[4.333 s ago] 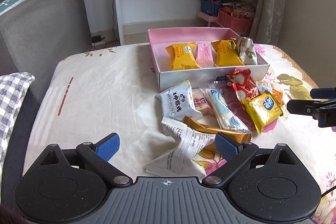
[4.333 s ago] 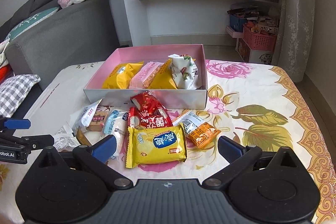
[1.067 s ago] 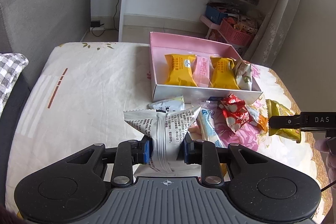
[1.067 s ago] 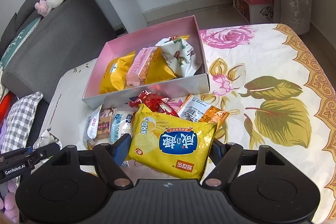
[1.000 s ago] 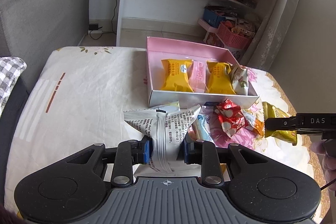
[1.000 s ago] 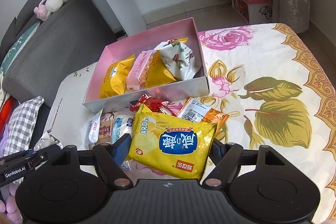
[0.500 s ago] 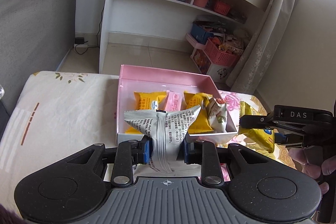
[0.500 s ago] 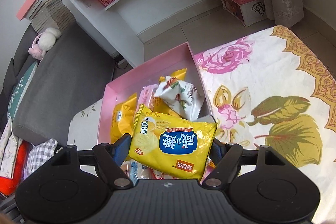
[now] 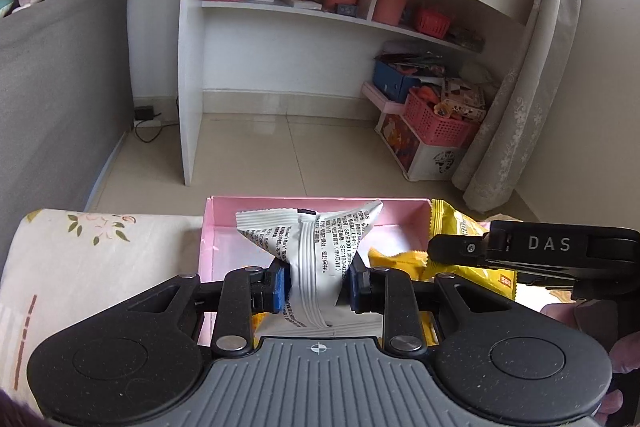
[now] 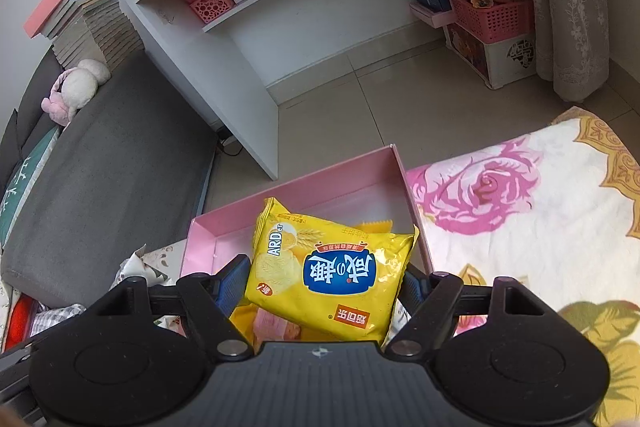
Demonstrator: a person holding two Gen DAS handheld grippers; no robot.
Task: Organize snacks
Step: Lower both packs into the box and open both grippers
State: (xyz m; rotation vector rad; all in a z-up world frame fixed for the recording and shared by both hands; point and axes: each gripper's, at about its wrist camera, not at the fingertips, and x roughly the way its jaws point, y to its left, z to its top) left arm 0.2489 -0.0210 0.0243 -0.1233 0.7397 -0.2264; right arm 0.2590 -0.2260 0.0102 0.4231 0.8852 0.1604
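Over the pink box point(image 9: 316, 205), at the lower middle of both wrist views, the two tools now hang with their loads, where a second ago they were well back from it with the loose snacks on the flowered surface point(image 10: 532, 203) below them. The left tool point(image 9: 316, 283) is clamped on the white packet point(image 9: 316, 247), whose printed back stands upright between the blue pads point(image 9: 278, 285). The right tool point(image 10: 320, 283) is closed on the yellow biscuit bag point(image 10: 332, 267), which lies flat and slightly tilted across its jaws; in the left view that same bag shows at the right edge, just beside the box's far corner. Beneath the bag, a pink wafer pack point(image 10: 276, 325) and other yellow packs already sit in the box. Both carries therefore look nearly finished, and I judge that lowering and releasing each item into free space at the box's back comes next.
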